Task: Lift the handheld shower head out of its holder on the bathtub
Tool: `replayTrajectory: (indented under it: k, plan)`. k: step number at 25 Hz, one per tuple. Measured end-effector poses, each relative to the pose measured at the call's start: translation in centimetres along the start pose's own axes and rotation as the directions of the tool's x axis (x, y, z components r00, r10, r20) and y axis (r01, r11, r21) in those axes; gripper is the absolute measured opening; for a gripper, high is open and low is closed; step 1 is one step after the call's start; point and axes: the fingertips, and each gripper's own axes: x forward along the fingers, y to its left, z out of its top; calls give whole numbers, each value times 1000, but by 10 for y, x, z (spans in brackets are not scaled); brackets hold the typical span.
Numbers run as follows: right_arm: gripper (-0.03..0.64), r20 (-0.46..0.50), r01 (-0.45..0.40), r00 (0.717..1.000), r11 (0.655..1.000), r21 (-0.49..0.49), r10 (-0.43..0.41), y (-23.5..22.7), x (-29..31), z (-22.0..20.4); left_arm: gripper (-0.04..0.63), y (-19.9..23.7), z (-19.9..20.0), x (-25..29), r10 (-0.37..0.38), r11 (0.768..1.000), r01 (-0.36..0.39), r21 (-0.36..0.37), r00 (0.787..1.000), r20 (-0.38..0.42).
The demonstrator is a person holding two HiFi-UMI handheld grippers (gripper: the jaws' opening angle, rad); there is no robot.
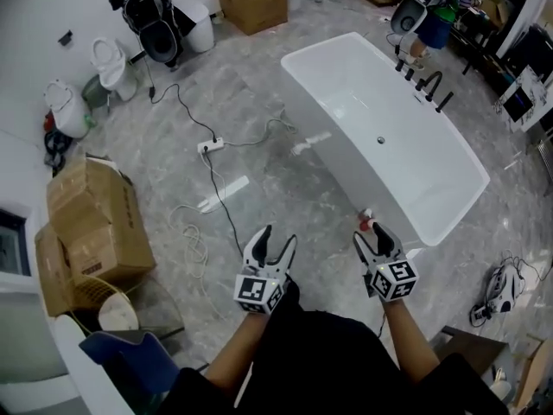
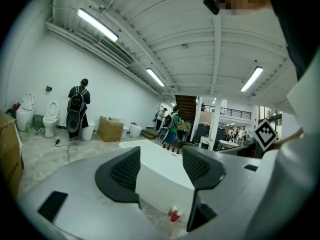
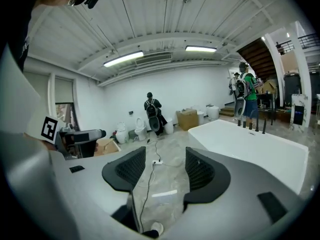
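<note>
Grey marble floor (image 1: 285,188) littered with cables (image 1: 226,199) and cardboard boxes (image 1: 95,223); white bathtub (image 1: 363,119) mid-room. Shower head (image 1: 443,102) seated among black fittings (image 1: 429,83) on the tub's far rim, well apart from both claws. Left gripper (image 1: 278,234) and right gripper (image 1: 373,234) agape, empty. Ceiling strip lights (image 2: 97,24) visible only in gripper views.

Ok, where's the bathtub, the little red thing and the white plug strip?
Bathtub (image 1: 389,115): head view, bare inside floor.
Little red thing (image 2: 174,214): left gripper view, its red body.
White plug strip (image 1: 211,145): head view, its middle.
</note>
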Motion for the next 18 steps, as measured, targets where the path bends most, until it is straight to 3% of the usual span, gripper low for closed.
replayTrajectory:
  k: [8,18]
  plan:
    - [221,27,31,999,999,-19,-30,15,83,59,247,60,48,51,-83,996,84,37,996,-11]
    - [219,48,154,987,987,-36,-152,8,129,77,247,106,49,65,-166,986,166,-7,986,-8]
